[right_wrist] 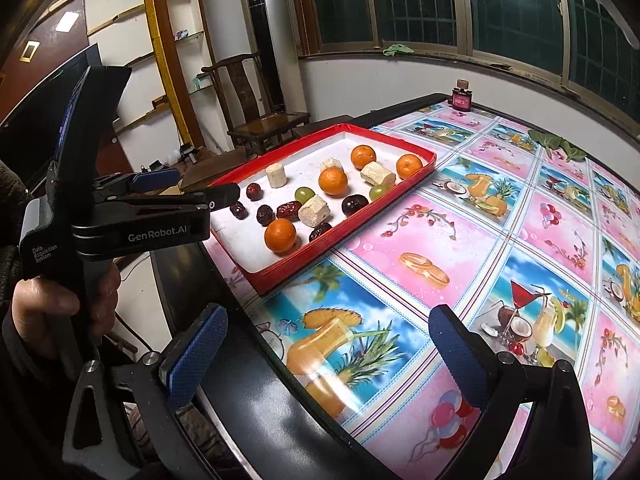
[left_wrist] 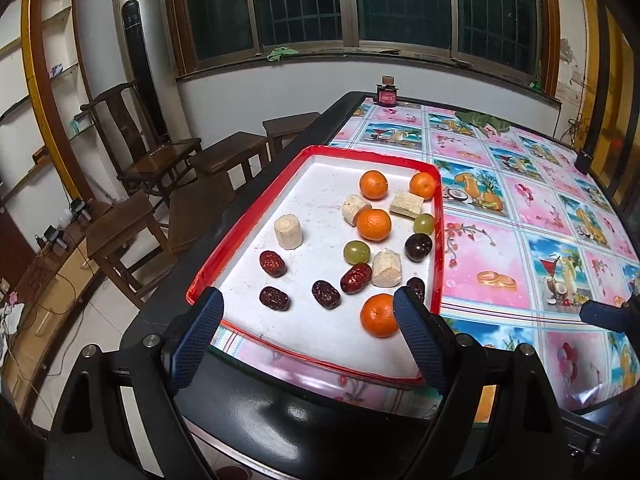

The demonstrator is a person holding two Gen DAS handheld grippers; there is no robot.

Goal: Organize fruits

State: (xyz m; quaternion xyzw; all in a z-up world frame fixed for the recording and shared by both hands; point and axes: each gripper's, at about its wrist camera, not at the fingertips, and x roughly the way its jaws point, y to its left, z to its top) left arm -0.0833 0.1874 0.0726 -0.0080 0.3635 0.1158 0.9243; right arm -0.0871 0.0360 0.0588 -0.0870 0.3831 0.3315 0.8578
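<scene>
A red-rimmed white tray (left_wrist: 320,336) lies at the table's near left corner. It holds several oranges, the nearest orange (left_wrist: 379,315) beside my right finger. Pale sugarcane chunks (left_wrist: 288,232), two green grapes (left_wrist: 356,252), a dark plum (left_wrist: 418,247) and several red dates (left_wrist: 274,298) are scattered among them. My left gripper (left_wrist: 310,320) hovers open above the tray's near edge, nothing between its pads. In the right wrist view the tray (right_wrist: 320,249) sits to the left. My right gripper (right_wrist: 328,344) stands open over bare tablecloth. The left gripper (right_wrist: 192,188), held by a hand (right_wrist: 60,304), reaches over the tray's corner.
A picture-patterned tablecloth (left_wrist: 520,240) covers the table. A small dark red jar (left_wrist: 387,94) stands at the far edge, green leaves (left_wrist: 484,120) lie beside it, and a black object (left_wrist: 584,160) sits far right. Wooden chairs and stools (left_wrist: 160,160) crowd the floor on the left.
</scene>
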